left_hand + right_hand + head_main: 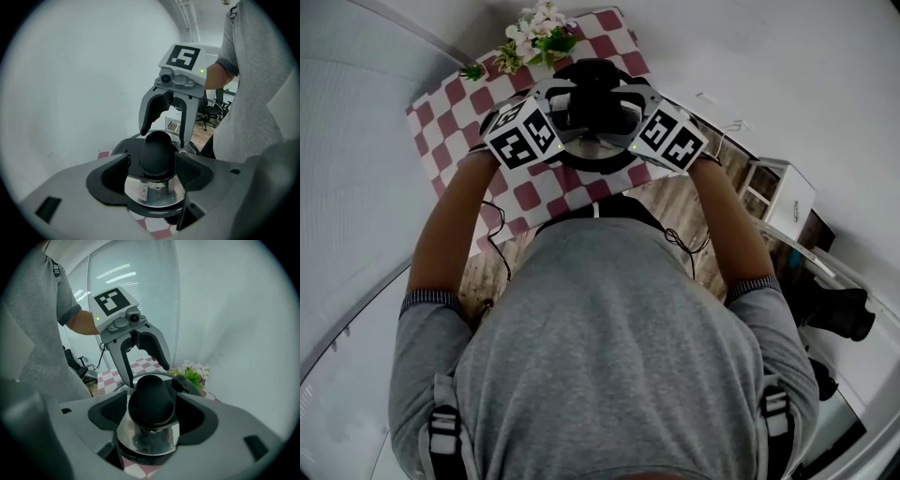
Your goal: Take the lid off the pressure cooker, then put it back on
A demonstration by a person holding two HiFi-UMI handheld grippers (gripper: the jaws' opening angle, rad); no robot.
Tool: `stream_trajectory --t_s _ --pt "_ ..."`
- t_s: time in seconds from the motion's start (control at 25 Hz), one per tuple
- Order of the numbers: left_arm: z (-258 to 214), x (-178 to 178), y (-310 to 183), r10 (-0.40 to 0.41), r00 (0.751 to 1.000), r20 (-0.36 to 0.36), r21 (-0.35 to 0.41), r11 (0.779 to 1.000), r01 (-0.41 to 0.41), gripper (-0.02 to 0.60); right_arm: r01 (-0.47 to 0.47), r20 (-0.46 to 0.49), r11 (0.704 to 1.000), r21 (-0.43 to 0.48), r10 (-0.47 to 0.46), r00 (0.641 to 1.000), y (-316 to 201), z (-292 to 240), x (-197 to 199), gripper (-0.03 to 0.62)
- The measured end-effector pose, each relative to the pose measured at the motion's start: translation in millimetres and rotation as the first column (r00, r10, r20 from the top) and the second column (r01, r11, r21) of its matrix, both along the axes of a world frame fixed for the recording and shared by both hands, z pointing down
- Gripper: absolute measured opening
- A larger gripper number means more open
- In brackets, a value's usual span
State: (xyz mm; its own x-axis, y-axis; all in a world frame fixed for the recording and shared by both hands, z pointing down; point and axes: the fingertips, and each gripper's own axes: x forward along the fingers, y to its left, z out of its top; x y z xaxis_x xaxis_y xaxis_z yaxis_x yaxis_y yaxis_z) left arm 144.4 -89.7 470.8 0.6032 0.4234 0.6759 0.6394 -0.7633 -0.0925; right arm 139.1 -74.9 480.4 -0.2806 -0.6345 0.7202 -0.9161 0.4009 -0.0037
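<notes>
The pressure cooker [596, 86], steel with black fittings, stands on a red-and-white checked table [450, 105]. My left gripper [557, 109] and right gripper [636, 107] flank it from either side and face each other. In the left gripper view a black rounded handle [157, 151] sits between my open jaws [153, 171], over shiny steel [140, 190], with a gap on each side. The right gripper [165, 133] hangs just behind it. In the right gripper view another black handle [151, 400] lies between open jaws [152, 416], nearly filling the gap. The left gripper [147, 373] stands beyond.
A pot of pink and white flowers [539, 33] stands at the table's far edge, close behind the cooker [192, 372]. The person's torso is against the near edge. A white cabinet [783, 192] stands on the wooden floor to the right, and cables trail there.
</notes>
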Motion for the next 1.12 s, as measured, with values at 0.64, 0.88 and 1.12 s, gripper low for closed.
stream_trajectory --t_s 0.64,0.88,1.12 --pt "25.1 1.6 17.5 0.122 0.971 0.204 0.107 0.984 -0.146 0.330 0.130 -0.105 0.957 -0.260 -0.162 0.981 4.6 24.4 5.6 0.322" --pt "33.1 1.8 18.8 0.136 0.959 0.247 0.111 0.980 -0.167 0.328 0.153 -0.128 0.944 -0.293 -0.197 0.972 1.3 31.9 6.8 0.310" --pt "40.9 3.3 15.9 0.139 0.952 0.273 0.116 0.977 -0.176 0.305 0.174 -0.097 0.929 -0.325 -0.216 0.971 0.6 37.0 4.4 0.310"
